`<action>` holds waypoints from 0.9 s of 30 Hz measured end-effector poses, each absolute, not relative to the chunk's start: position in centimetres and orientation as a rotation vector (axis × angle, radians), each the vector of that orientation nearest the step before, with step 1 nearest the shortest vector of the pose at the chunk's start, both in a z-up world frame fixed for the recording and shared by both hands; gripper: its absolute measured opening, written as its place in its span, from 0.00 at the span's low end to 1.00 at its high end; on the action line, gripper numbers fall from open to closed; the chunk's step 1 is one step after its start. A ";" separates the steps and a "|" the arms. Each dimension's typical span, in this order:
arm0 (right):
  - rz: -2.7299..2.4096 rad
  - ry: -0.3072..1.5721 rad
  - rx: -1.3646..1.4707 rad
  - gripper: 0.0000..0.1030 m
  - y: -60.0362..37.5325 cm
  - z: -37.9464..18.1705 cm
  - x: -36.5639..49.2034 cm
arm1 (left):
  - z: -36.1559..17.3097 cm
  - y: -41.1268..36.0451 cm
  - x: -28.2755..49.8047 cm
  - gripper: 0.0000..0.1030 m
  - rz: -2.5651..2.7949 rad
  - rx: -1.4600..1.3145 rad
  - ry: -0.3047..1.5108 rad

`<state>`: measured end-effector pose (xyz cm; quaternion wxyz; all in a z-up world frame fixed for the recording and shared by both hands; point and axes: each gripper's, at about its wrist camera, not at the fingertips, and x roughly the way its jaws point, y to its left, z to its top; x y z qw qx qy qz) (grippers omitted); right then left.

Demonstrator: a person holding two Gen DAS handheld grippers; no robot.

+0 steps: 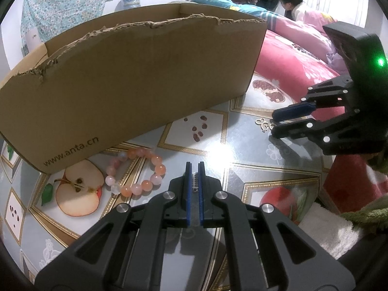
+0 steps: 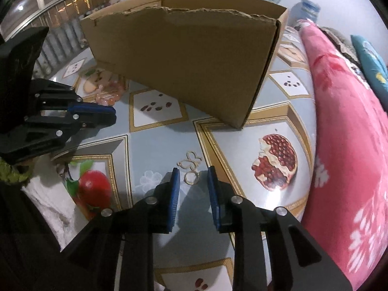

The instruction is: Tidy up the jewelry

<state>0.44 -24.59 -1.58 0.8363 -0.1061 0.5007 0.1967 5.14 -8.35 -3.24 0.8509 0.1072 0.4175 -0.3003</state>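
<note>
Cardboard forms the largest object, an open brown box (image 1: 135, 77) with torn upper edges, set on a tablecloth (image 2: 160, 145) printed with fruit. A bracelet (image 1: 135, 172) of round peach, pink and milky beads is laid just beside the box's near wall. A thin gold butterfly-outline ornament with a ring (image 2: 191, 167) is seen flat on the cloth, just ahead of the right gripper (image 2: 192, 184), whose blue pads are spread apart with nothing pinched. The left gripper (image 1: 194, 169) is pressed nearly together on a small metal piece (image 1: 194, 181).
</note>
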 end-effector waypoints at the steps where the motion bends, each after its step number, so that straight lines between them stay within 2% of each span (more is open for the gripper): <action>1: 0.430 1.064 -0.212 0.17 -24.8 -1.6 0.6 | -3.2 -8.3 5.2 0.04 -0.632 0.226 0.879; 2: 0.434 1.064 -0.206 0.12 -25.0 -1.6 0.8 | -3.2 -8.3 5.1 0.04 -0.632 0.226 0.879; 13: 0.418 1.060 -0.043 0.11 -26.9 -1.4 0.6 | -3.2 -8.2 5.1 0.04 -0.632 0.224 0.873; 18: 0.392 0.995 0.047 0.11 -27.6 1.3 -0.4 | -1.9 -7.9 4.7 0.04 -0.653 0.200 0.840; 27: 0.453 0.718 0.141 0.12 -26.3 10.4 1.0 | 7.2 -5.6 5.6 0.04 -0.761 0.045 0.662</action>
